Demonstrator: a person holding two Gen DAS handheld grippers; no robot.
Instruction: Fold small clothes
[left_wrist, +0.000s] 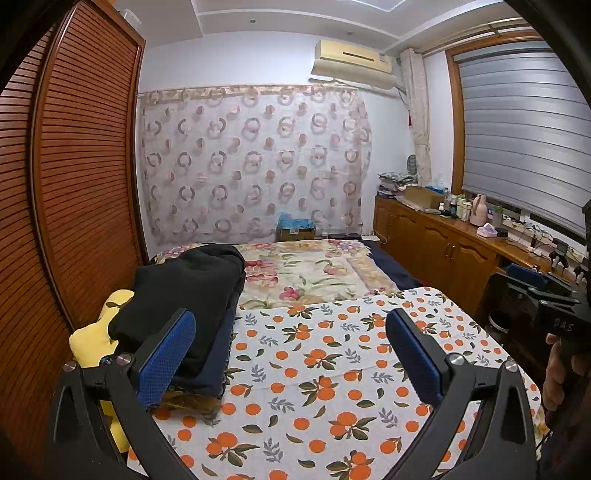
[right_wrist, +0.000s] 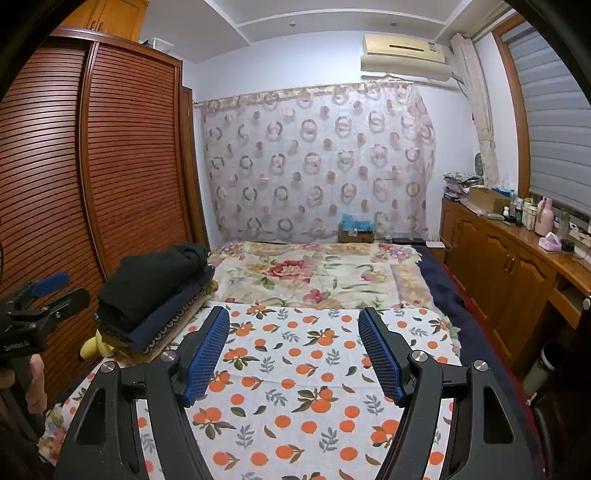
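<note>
**Both hand-held grippers empty over the orange-print cloth, folded stack at left**

Blue-padded fingers (left_wrist: 166, 354) of my left hand-held gripper (left_wrist: 291, 354) sit nearest the lens, spread wide, nothing between them. Left pad is just in front of the folded clothes stack (left_wrist: 192, 295); can't tell if it touches. Right hand-held gripper (right_wrist: 295, 350) also has its jaws apart, empty, hovering over the orange-print cloth (right_wrist: 295, 406) that covers the near surface.

Stack lies at the cloth's left edge, next to the louvered wardrobe (right_wrist: 129, 166): black garment (right_wrist: 151, 280) on top, navy piece (right_wrist: 166, 321) under it, patterned layer at the bottom. Yellow soft item (left_wrist: 92, 336) pokes out at the stack's left side.

Beyond the cloth, the floral blanket (right_wrist: 314, 277) covers the bed. Wooden cabinets (right_wrist: 506, 266) run along the right wall, cluttered with bottles. In the right wrist view, a hand (right_wrist: 33, 380) grips the other tool's handle at far left.
</note>
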